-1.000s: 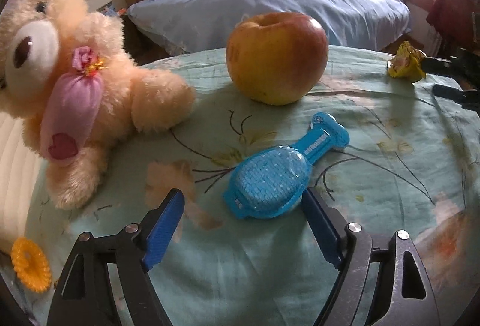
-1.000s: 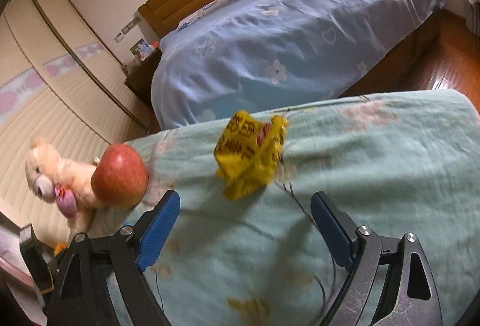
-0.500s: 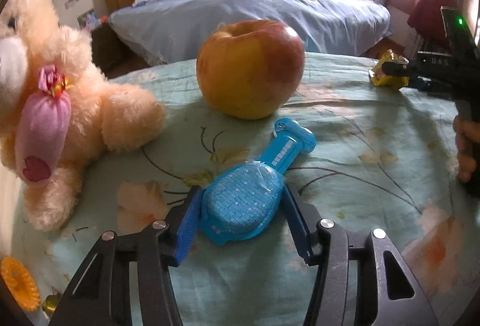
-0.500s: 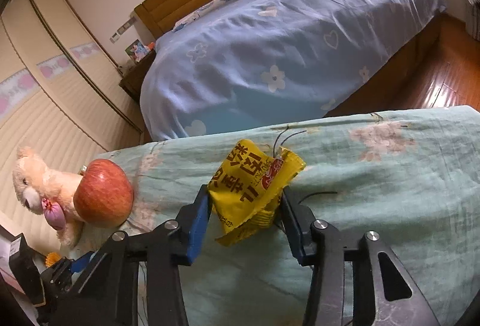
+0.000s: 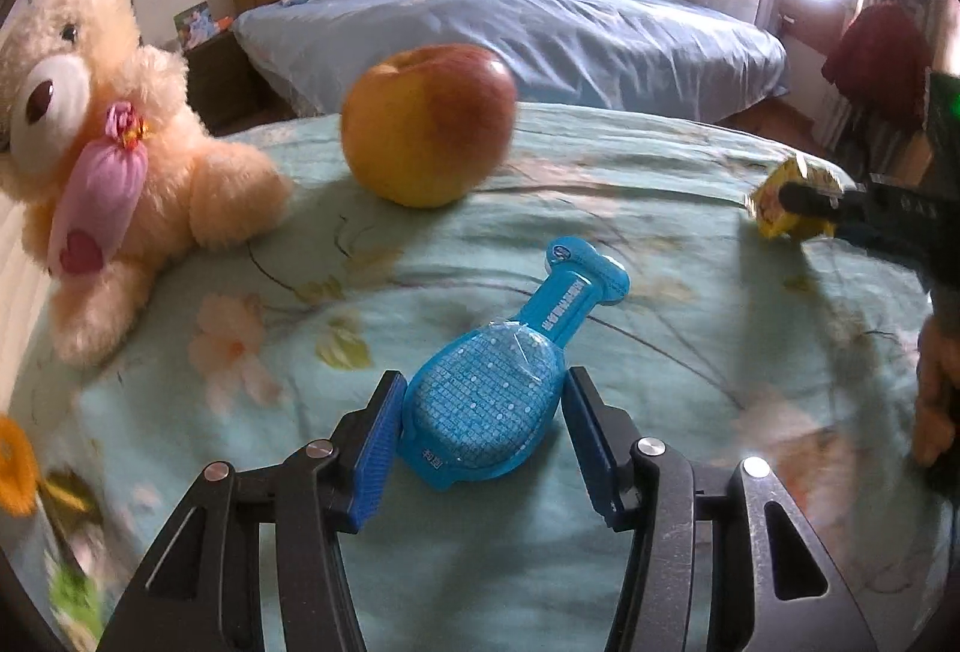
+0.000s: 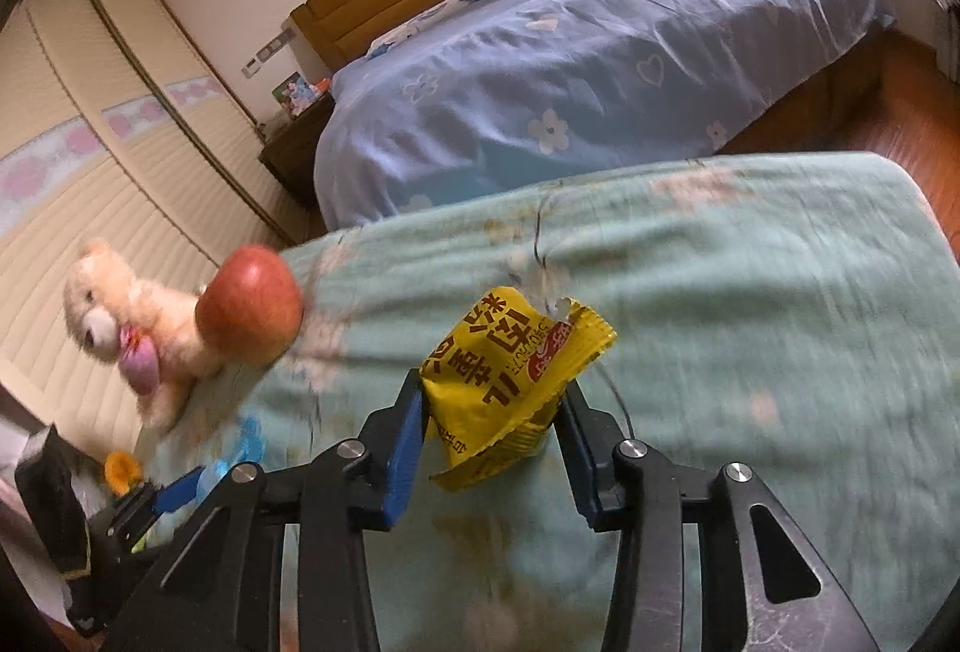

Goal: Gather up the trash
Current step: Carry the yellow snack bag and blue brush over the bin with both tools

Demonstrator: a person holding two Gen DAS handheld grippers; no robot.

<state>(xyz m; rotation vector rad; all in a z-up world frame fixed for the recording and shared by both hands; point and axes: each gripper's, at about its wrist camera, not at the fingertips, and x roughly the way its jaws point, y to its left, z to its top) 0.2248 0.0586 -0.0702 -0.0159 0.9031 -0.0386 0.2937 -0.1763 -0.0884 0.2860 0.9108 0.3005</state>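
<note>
Yellow wrapper [image 6: 516, 382]: crumpled, printed foil, pinched in the right gripper [image 6: 492, 436], whose jaws have just closed on it; right of the table [image 5: 600, 532].
Blue pack [image 5: 498, 394]: bone-shaped, glossy, clamped at its wide end by the left gripper [image 5: 480, 442]; near centre.
Progress: both pieces gripped, seemingly on the cloth [image 6: 780, 292]; no bin in view.
Left alone: apple [image 5: 426, 124], bear [image 5: 108, 130], far left.

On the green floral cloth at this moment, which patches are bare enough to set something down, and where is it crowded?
Bare: the wide stretch of the green floral cloth right of the crumpled yellow snack wrapper, and the patch between the red-yellow apple and that wrapper. Crowded: the left end, with the cream plush bear, the apple and the blue plastic blister pack.
</note>
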